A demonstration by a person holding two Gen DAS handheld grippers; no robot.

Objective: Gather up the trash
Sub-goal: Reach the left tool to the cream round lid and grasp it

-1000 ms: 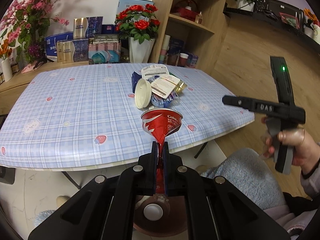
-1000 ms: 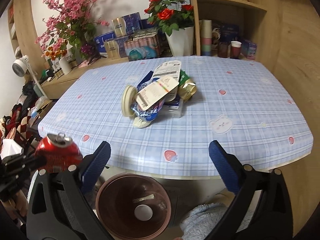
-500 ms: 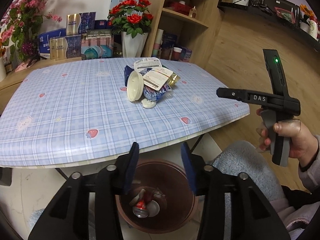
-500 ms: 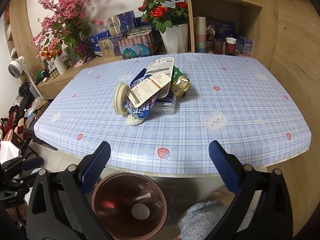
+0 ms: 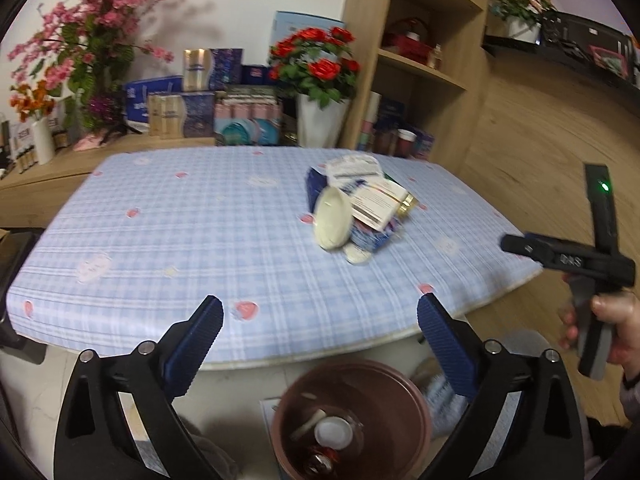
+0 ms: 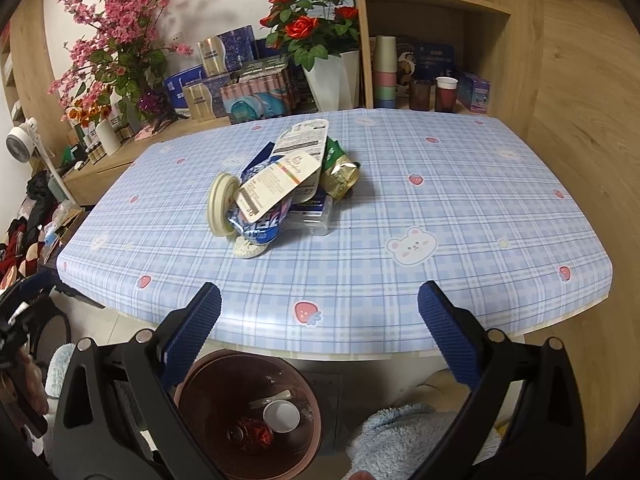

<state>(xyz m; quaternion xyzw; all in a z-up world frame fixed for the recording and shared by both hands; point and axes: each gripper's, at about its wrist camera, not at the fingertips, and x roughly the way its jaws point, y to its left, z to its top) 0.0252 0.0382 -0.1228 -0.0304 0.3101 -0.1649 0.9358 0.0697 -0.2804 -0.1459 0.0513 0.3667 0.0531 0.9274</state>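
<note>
A pile of trash [image 6: 280, 184] lies mid-table: a cream lid [image 6: 219, 210], blue wrappers, white cards and a gold-green pouch [image 6: 340, 170]; the pile also shows in the left wrist view [image 5: 356, 208]. A brown bin [image 6: 248, 412] stands on the floor before the table and holds a crushed red can [image 6: 250, 434] and a white cup. It also shows in the left wrist view [image 5: 352, 416]. My left gripper [image 5: 320, 332] is open and empty above the bin. My right gripper [image 6: 320, 320] is open and empty at the table's front edge.
The table [image 6: 460, 208] has a blue plaid cloth. Boxes, a vase of red roses [image 6: 316, 36] and pink blossoms [image 6: 116, 48] stand behind it. A wooden shelf [image 6: 432, 40] stands back right. A fluffy blue cushion [image 6: 400, 436] lies beside the bin.
My left gripper let go of the crushed red can, which dropped into the bin, then opened wide and rose. My right gripper stayed open and shifted slightly.
</note>
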